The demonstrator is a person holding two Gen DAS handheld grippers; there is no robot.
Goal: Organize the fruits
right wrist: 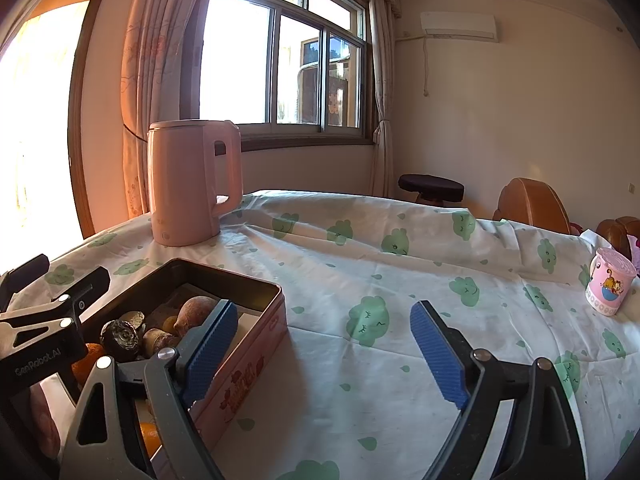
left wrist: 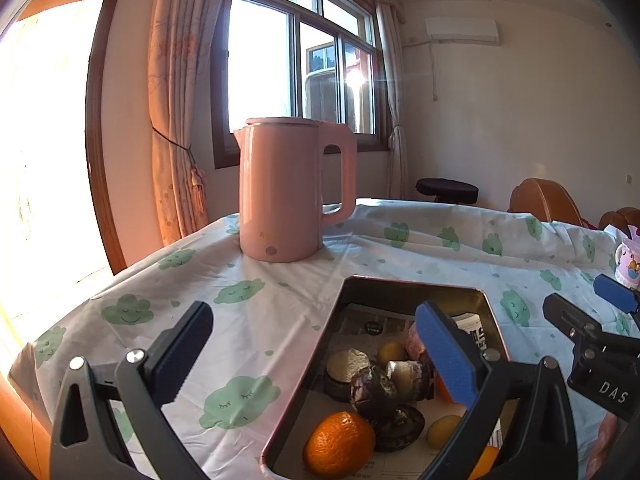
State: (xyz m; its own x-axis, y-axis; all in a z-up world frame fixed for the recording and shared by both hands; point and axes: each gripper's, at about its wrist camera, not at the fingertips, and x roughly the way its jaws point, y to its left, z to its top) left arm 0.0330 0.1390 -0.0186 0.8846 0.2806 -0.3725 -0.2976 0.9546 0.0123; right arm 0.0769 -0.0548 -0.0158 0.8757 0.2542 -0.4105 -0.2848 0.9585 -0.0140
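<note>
We find a rectangular pink metal tin [right wrist: 244, 364] on the counter [right wrist: 400, 280], which is draped in a white cloth with green cloud prints. The tin holds a round orange [left wrist: 338, 442], dark purple mangosteens [left wrist: 372, 390] and small yellow fruits [left wrist: 442, 432]. The left gripper [left wrist: 320, 360] hangs over the tin, jaws spread, empty. The right gripper [right wrist: 324, 352] sits just right of the tin, jaws spread, empty. A tall pink plastic kettle [left wrist: 286, 190] stands behind the tin
</note>
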